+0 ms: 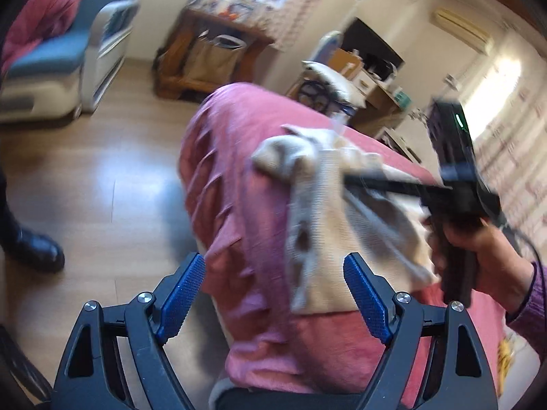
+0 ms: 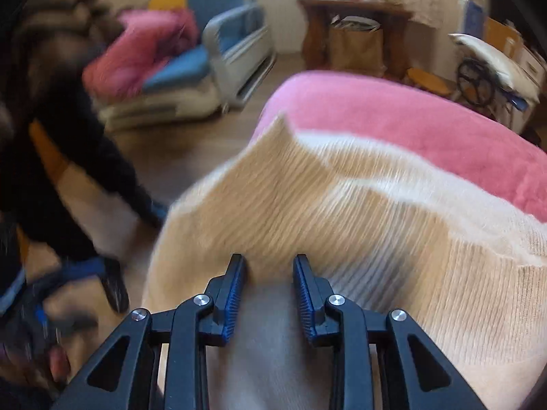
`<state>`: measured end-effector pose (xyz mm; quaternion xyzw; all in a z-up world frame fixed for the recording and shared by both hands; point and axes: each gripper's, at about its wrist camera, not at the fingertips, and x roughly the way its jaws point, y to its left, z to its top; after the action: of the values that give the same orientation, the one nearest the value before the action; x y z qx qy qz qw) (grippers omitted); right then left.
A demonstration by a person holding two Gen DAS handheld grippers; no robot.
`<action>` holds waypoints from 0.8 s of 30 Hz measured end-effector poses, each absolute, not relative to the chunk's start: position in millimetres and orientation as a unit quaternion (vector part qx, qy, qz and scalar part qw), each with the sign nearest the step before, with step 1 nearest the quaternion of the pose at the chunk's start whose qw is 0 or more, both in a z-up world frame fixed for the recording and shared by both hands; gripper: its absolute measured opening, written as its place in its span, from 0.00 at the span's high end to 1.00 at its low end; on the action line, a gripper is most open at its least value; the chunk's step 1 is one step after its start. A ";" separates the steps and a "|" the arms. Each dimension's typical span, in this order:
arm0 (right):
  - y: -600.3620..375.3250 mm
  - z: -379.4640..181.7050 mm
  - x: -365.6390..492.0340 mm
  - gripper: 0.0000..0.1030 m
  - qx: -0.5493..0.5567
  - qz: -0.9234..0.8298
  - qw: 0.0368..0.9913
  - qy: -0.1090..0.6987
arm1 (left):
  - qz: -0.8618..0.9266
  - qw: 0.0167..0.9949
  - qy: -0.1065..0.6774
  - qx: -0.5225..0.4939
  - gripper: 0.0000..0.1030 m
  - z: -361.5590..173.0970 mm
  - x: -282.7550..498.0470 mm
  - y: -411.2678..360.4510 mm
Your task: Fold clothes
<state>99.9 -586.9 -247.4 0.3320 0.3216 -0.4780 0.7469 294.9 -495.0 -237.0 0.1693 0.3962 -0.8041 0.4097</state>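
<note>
A beige ribbed knit garment [image 1: 328, 246] lies bunched on a pink blanket [image 1: 246, 157], and part of it is lifted. My left gripper [image 1: 275, 283] is open just in front of the garment's near edge, nothing between its blue pads. My right gripper [image 1: 348, 179], held by a hand [image 1: 489, 249], reaches in from the right and pinches the raised fabric. In the right wrist view the garment [image 2: 342, 212] fills the frame over the blanket [image 2: 393, 116]. There, cloth passes between the right gripper's [image 2: 270, 287] narrowly spaced fingers. Both views are motion-blurred.
A blue and grey armchair [image 1: 68, 51] with a pink bundle [image 1: 44, 17] stands at the back left on the wooden floor [image 1: 102, 171]. A wooden side table [image 1: 218, 54] with a paper bag is behind. A person's black shoe [image 1: 37, 246] is near the blanket's left side.
</note>
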 end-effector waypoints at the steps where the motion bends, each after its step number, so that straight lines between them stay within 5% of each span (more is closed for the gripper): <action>1: -580.1 -238.3 95.4 0.71 0.340 -0.491 0.749 0.288 | -0.812 0.402 0.389 0.165 0.18 -229.8 287.1 -495.0; 6: -505.0 -196.5 40.0 0.67 0.327 -0.561 0.735 0.192 | -0.858 0.350 0.341 0.157 0.18 -198.8 234.6 -498.2; 18: -425.5 -248.0 -93.5 0.69 0.385 -0.643 0.612 0.254 | -0.853 0.366 0.173 0.330 0.18 -207.6 99.4 -550.7; 24: -391.5 -253.5 -110.6 0.72 0.384 -0.684 0.582 0.213 | -0.821 0.423 0.197 0.329 0.17 -227.4 110.9 -581.6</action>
<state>-110.6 -391.5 -253.5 0.3837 0.2133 -0.6841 0.5825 110.9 -581.6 -227.4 0.3286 0.1973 -0.8213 0.4226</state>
